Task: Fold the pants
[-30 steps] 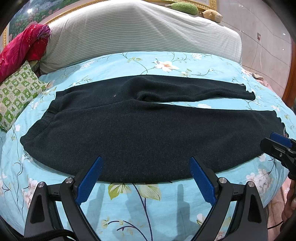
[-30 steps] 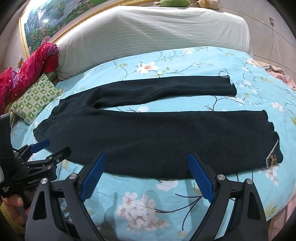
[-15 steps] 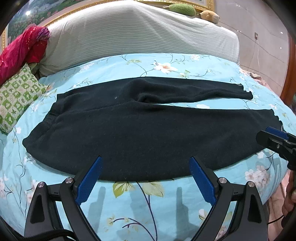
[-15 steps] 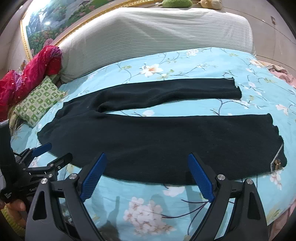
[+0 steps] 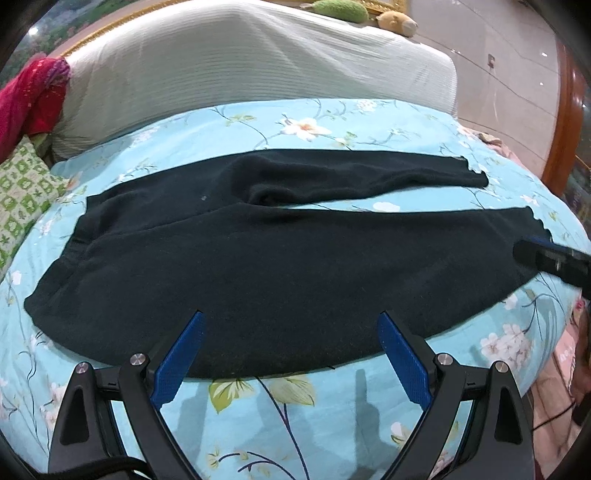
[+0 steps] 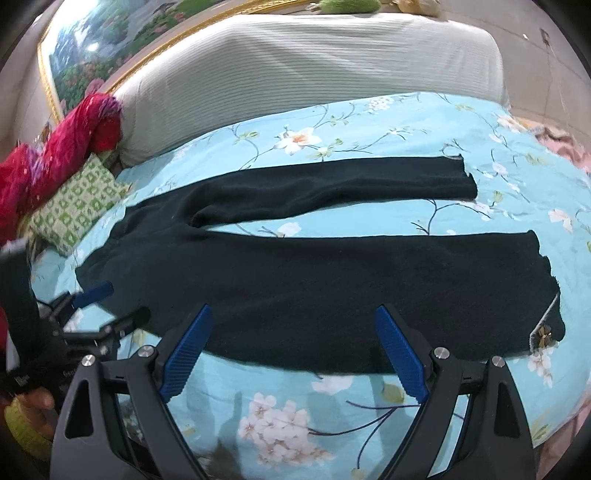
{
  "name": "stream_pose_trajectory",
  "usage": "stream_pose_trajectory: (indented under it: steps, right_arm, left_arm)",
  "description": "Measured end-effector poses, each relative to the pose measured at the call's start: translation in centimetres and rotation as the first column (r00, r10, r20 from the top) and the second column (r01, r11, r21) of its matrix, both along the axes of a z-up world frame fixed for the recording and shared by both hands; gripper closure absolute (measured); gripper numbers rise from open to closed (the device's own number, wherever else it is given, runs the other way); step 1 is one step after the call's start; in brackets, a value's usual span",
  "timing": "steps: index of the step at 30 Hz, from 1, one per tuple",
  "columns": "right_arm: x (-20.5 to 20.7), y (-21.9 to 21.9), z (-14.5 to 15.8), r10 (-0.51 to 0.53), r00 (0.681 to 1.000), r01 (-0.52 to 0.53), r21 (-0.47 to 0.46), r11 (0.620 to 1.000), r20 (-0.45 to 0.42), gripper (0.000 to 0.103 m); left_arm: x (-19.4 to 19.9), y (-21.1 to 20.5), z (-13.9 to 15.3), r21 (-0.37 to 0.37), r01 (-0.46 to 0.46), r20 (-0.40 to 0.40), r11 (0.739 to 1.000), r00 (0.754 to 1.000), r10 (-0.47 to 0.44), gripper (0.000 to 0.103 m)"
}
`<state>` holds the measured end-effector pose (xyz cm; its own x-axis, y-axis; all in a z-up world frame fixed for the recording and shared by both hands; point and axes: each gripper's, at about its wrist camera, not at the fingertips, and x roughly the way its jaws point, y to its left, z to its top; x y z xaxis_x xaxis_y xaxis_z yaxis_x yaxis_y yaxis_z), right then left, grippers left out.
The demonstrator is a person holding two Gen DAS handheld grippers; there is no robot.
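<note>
Black pants (image 5: 280, 266) lie flat across the blue floral bedspread (image 5: 288, 417), waist at the left, both legs stretched to the right with a gap between them. They also show in the right wrist view (image 6: 332, 288). My left gripper (image 5: 290, 347) is open and empty, its tips at the near edge of the pants. My right gripper (image 6: 293, 339) is open and empty, also at the near edge, over the near leg. The right gripper's finger shows at the right of the left wrist view (image 5: 550, 258), near the leg hem.
A large white striped pillow (image 5: 251, 70) lies behind the pants. A green patterned cushion (image 6: 77, 206) and red cloth (image 6: 55, 155) lie at the left. Plush toys (image 5: 340, 11) sit on the headboard. The bed's right edge drops to the floor (image 5: 554, 387).
Both grippers have moved forward and lower toward the near edge of the pants. Their jaws stay open. The pants have not moved.
</note>
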<state>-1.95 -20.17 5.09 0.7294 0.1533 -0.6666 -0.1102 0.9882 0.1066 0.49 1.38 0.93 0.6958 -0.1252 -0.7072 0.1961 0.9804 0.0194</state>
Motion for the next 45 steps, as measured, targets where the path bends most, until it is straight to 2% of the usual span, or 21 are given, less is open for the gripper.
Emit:
stream_pose_trajectory:
  steps: [6,9,14,18,21,24,25,28,32,33,35,36,37,38,39,40,41,42,43,45]
  right_arm:
    - [2.2,-2.8,1.4,-0.016,0.999,0.018,0.067,0.998,-0.030,0.013]
    - [4.6,-4.7,2.7,-0.046,0.998,0.048,0.041,0.998,-0.041,0.013]
    - [8.6,-7.5,4.7,-0.086,0.995,0.087,0.021,0.996,-0.047,0.013]
    - [13.0,-10.2,5.7,-0.118,0.990,0.119,0.012,0.993,-0.082,0.013]
    - [16.3,-12.2,5.7,-0.128,0.985,0.129,0.006,0.992,-0.116,0.013]
    - [19.5,-14.0,5.0,-0.132,0.978,0.131,-0.018,0.991,-0.162,0.013]
    - [20.3,-14.5,4.7,-0.138,0.975,0.135,-0.030,0.990,-0.174,0.013]
    - [22.9,-15.6,3.3,-0.132,0.966,0.124,-0.048,0.991,-0.221,0.013]
    - [25.1,-16.3,1.3,-0.094,0.954,0.083,-0.048,0.995,-0.286,0.013]
    - [25.4,-16.3,0.8,-0.075,0.951,0.066,-0.042,0.997,-0.299,0.013]
    - [26.0,-16.3,0.5,-0.059,0.951,0.047,-0.045,0.998,-0.303,0.015]
    - [26.1,-16.2,0.5,-0.054,0.951,0.039,-0.056,0.998,-0.306,0.027]
    - [26.2,-16.0,0.6,-0.048,0.950,0.028,-0.068,0.997,-0.310,0.049]
    - [26.6,-16.2,0.9,-0.045,0.948,0.024,-0.068,0.997,-0.315,0.060]
    - [26.8,-16.5,1.1,-0.044,0.947,0.026,-0.059,0.998,-0.319,0.085]
    - [26.9,-16.9,1.4,-0.037,0.948,0.026,-0.041,0.999,-0.316,0.094]
    - [26.9,-17.2,1.9,-0.024,0.952,0.020,-0.017,1.000,-0.304,0.094]
    - [26.5,-17.3,2.5,-0.016,0.957,0.015,-0.006,1.000,-0.289,0.094]
    - [26.1,-17.2,3.0,-0.009,0.961,0.010,0.003,1.000,-0.276,0.094]
    - [24.7,-16.9,4.2,0.016,0.971,-0.010,0.026,1.000,-0.238,0.094]
  left_arm:
    - [2.6,-0.3,1.0,0.018,0.108,-0.019,0.994,0.994,-0.108,0.008]
    - [5.6,-0.3,2.1,0.014,0.146,-0.041,0.989,0.989,-0.145,0.008]
    - [12.4,-0.9,4.3,0.020,0.194,-0.067,0.981,0.979,-0.192,0.008]
    - [18.4,-2.4,5.1,0.065,0.236,-0.070,0.970,0.970,-0.232,0.008]
    - [23.0,-3.7,4.9,0.062,0.313,-0.101,0.948,0.947,-0.306,0.008]
    - [28.0,-5.0,3.7,0.050,0.381,-0.165,0.923,0.915,-0.368,0.008]
    - [30.1,-5.6,2.9,0.045,0.410,-0.200,0.911,0.897,-0.394,0.008]
    - [33.5,-6.4,1.4,0.061,0.444,-0.246,0.894,0.875,-0.418,0.008]
    - [36.8,-7.9,-1.0,0.030,0.524,-0.329,0.851,0.809,-0.487,0.009]
    - [37.2,-8.0,-1.5,0.025,0.532,-0.346,0.847,0.799,-0.492,0.012]
    - [38.0,-8.5,-2.9,0.007,0.550,-0.413,0.835,0.763,-0.498,0.016]
    - [37.9,-8.7,-3.1,0.016,0.562,-0.414,0.827,0.757,-0.506,0.017]
    - [37.6,-9.1,-3.2,0.017,0.593,-0.420,0.805,0.735,-0.532,0.020]
    - [37.4,-9.3,-3.1,0.004,0.609,-0.430,0.794,0.718,-0.548,0.032]
    - [37.2,-9.6,-3.0,-0.020,0.622,-0.440,0.783,0.698,-0.565,0.053]
    - [36.9,-9.8,-2.8,-0.062,0.629,-0.452,0.775,0.675,-0.584,0.070]
    - [36.5,-9.9,-2.5,-0.117,0.627,-0.467,0.770,0.650,-0.600,0.099]
    - [36.0,-9.9,-2.1,-0.124,0.624,-0.459,0.771,0.653,-0.602,0.096]
    - [34.7,-10.2,-1.3,-0.102,0.636,-0.426,0.765,0.667,-0.611,0.096]
    - [32.4,-10.3,-0.1,-0.087,0.647,-0.385,0.757,0.679,-0.625,0.098]
